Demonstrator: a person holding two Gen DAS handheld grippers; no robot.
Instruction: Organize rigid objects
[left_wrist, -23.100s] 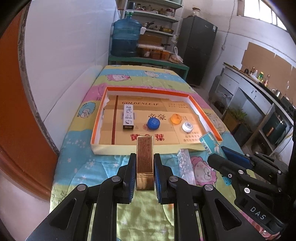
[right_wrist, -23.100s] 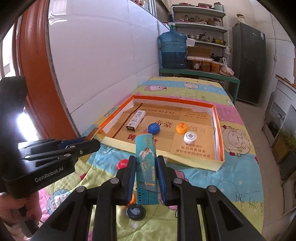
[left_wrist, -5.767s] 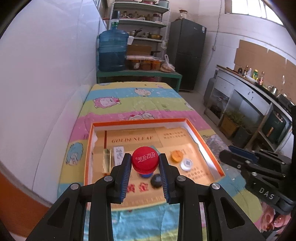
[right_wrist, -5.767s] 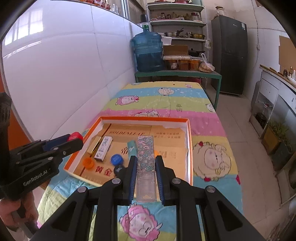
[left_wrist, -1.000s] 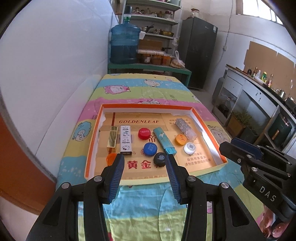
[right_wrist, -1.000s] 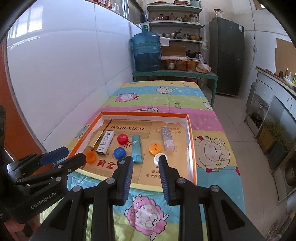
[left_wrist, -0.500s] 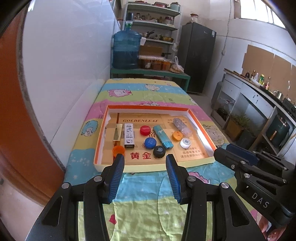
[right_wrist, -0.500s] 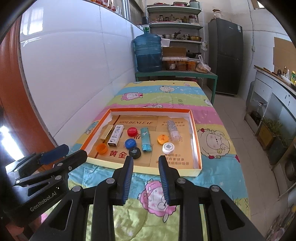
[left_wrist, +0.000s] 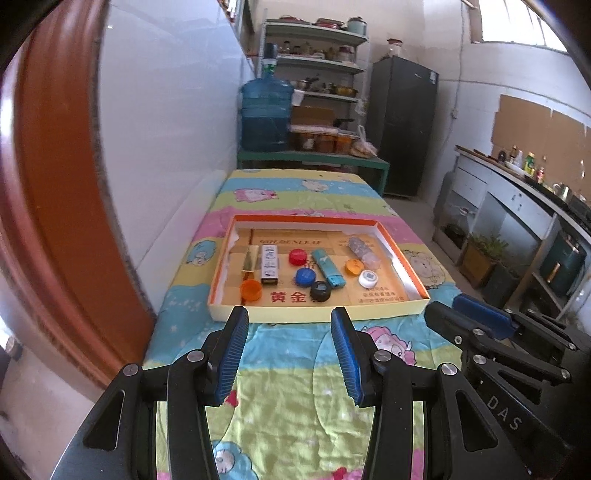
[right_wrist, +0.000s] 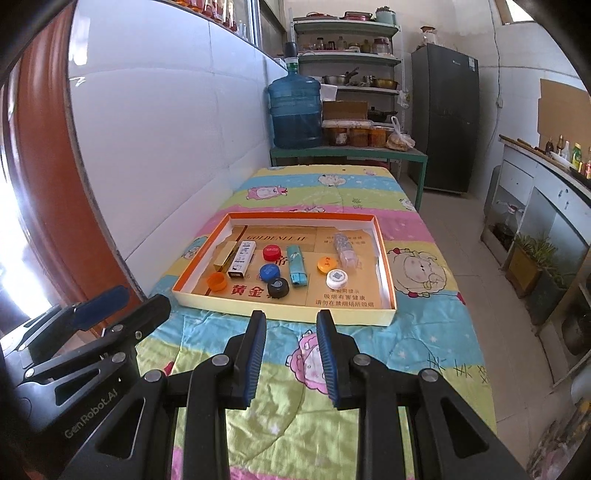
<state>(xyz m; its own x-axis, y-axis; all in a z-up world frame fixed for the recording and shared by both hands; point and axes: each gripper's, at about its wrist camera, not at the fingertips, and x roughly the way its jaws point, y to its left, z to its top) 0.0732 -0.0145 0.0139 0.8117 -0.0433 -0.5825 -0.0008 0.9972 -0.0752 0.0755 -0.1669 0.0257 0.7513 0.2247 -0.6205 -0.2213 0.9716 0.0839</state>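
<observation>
blue water jug (right_wrist: 294, 112) on green bench (right_wrist: 347, 153) by white wall; shelves w/ pots behind; dark fridge (right_wrist: 445, 122) right; cartoon-print cloth (right_wrist: 332, 192) covers table; counter w/ bottles (left_wrist: 524, 164) far right.

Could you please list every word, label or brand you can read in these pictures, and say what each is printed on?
"GOLDENLEAF": far part of the box floor.
"黄金": near part of the box floor.
"GenRobot.AI": body of the left gripper.
"DAS": body of the right gripper.
Small black lines on the box floor, the white lighter and the red cap: too small to read.
</observation>
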